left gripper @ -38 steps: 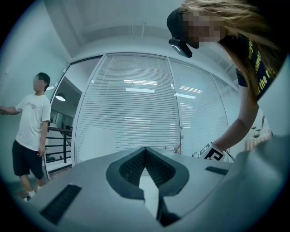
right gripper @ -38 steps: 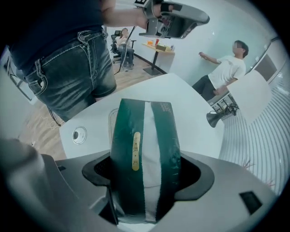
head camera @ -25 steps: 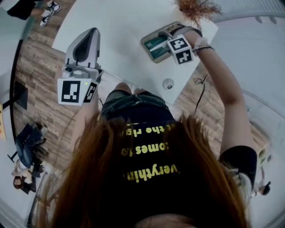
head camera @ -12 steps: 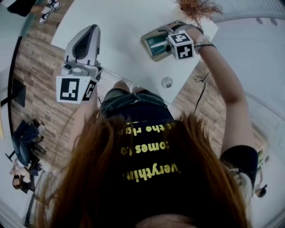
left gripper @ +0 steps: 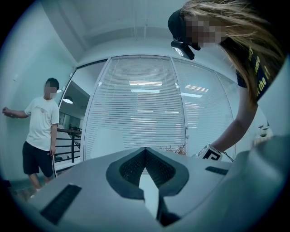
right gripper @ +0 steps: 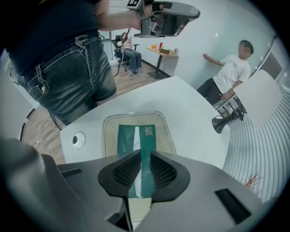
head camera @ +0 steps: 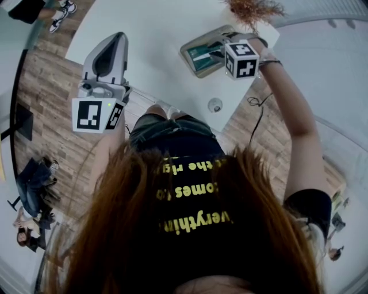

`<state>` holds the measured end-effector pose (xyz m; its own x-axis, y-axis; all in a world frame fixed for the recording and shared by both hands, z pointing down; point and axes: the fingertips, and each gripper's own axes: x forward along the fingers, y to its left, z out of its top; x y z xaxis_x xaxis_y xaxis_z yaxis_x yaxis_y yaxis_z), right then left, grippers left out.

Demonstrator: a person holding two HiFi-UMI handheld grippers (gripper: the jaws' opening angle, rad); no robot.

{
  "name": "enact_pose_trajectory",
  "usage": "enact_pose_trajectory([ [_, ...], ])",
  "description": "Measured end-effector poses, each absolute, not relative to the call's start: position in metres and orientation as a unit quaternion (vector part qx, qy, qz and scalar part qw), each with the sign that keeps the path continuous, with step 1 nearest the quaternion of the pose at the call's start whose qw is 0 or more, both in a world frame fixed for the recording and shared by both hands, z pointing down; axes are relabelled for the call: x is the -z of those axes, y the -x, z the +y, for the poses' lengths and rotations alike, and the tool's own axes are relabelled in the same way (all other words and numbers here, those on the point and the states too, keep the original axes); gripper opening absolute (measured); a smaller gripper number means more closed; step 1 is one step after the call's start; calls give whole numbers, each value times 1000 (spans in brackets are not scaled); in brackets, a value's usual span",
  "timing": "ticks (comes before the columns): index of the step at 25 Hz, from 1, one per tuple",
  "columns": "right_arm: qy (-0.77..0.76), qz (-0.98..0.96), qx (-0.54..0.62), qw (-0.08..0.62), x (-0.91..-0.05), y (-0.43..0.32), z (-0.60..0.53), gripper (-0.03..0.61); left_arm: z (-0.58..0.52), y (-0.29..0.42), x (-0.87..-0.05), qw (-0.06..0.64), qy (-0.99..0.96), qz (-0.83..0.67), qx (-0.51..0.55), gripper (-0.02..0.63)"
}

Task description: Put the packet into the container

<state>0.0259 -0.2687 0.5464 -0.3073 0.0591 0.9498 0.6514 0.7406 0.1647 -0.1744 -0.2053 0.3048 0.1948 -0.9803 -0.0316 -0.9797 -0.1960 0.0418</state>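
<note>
Two grippers are in use, but only the right gripper (right gripper: 145, 153) is engaged with the task. It is pointed steeply down over the container (right gripper: 105, 131). Its jaws have just been closing to a narrow slit with nothing gripped. The packet (right gripper: 128, 136) is only seen through that gap, lying flat on the container's floor below. The packet is therefore judged to be in place, and the narrowed, empty jaws are read as a release, not a fresh grasp. The left gripper (head camera: 119, 37) is held level, well apart from the container, over the bench's near side. Its jaws are brought together at the tips with nothing between them. It is taken to be parked out of the way, since one gripper is judged enough for a light packet.

The container is set near a corner of the bench (head camera: 155, 28), which has a smooth white top. A round grommet (head camera: 215, 105) is let into the bench near its edge, and a dried plant (head camera: 253, 8) is seen at its far end. A wood-pattern floor (head camera: 46, 86) is laid below. The room is closed off by a glass wall with blinds (left gripper: 140, 99), and a bystander (left gripper: 41, 122) is seen beside it.
</note>
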Motion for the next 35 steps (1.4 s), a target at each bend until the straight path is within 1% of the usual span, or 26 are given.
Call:
enact_pose_trajectory([
  [5, 165, -800, 237, 527, -536, -23, -276, 23, -209, 171, -303, 4, -781, -624, 29, 2],
  [8, 103, -830, 208, 508, -524, -20, -282, 18, -211, 169, -302, 4, -785, -619, 30, 2],
  [11, 34, -865, 173, 470, -507, -16, -288, 18, -213, 167, -303, 2, -788, -614, 31, 2],
  [14, -64, -904, 109, 408, -492, -17, -292, 18, -215, 163, -302, -1, -792, -610, 30, 2],
  [19, -223, -939, 8, 261, -443, -17, -296, 18, -216, 159, -295, -13, -800, -598, 33, 2],
  [23, -317, -936, -18, 155, -396, -25, -301, 18, -221, 154, -291, -20, -807, -590, 35, 2],
  [26, -361, -928, -17, 88, -360, -29, -302, 18, -225, 151, -292, -20, -811, -583, 36, 2],
  [30, -401, -915, 1, 34, -317, -36, -293, 18, -229, 146, -292, -21, -817, -575, 36, 2],
  [35, -442, -897, -1, 7, -294, -52, -273, 18, -232, 142, -296, -23, -822, -568, 33, 2],
])
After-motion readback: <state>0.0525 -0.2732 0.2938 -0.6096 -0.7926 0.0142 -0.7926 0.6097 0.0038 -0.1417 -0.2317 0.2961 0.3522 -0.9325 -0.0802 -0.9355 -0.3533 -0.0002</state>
